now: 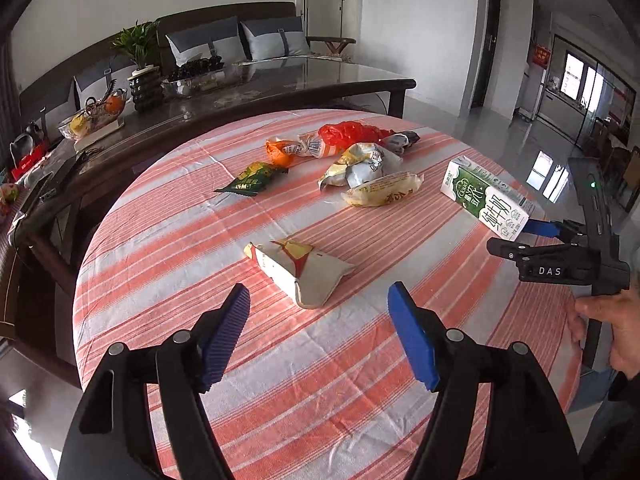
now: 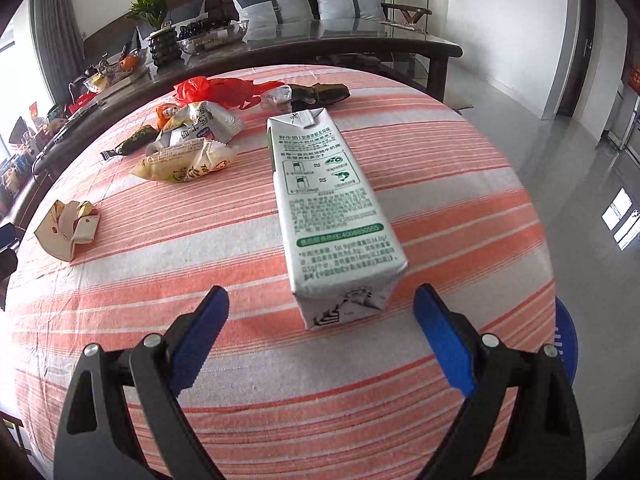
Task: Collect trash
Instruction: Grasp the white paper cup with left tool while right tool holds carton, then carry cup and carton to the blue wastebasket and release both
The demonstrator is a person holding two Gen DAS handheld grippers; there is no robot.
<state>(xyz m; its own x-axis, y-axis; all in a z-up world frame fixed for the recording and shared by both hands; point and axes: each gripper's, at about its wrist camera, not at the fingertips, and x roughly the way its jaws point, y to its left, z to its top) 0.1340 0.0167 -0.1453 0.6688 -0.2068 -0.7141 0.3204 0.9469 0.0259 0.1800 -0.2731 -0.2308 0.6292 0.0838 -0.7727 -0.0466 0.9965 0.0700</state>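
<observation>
A round table with a striped orange-and-white cloth holds trash. A crumpled white and red paper carton lies just ahead of my open left gripper. A green and white milk carton lies on its side just ahead of my open right gripper; it also shows in the left wrist view, with the right gripper behind it. Further back lie a yellow wrapper, a green wrapper, an orange wrapper, a crumpled pale wrapper and a red plastic bag.
A dark glass-topped table stands behind the round table, with a potted plant, fruit bowls and clutter. A sofa with grey cushions is behind it. A blue stool stands at the right table edge. Grey tiled floor lies to the right.
</observation>
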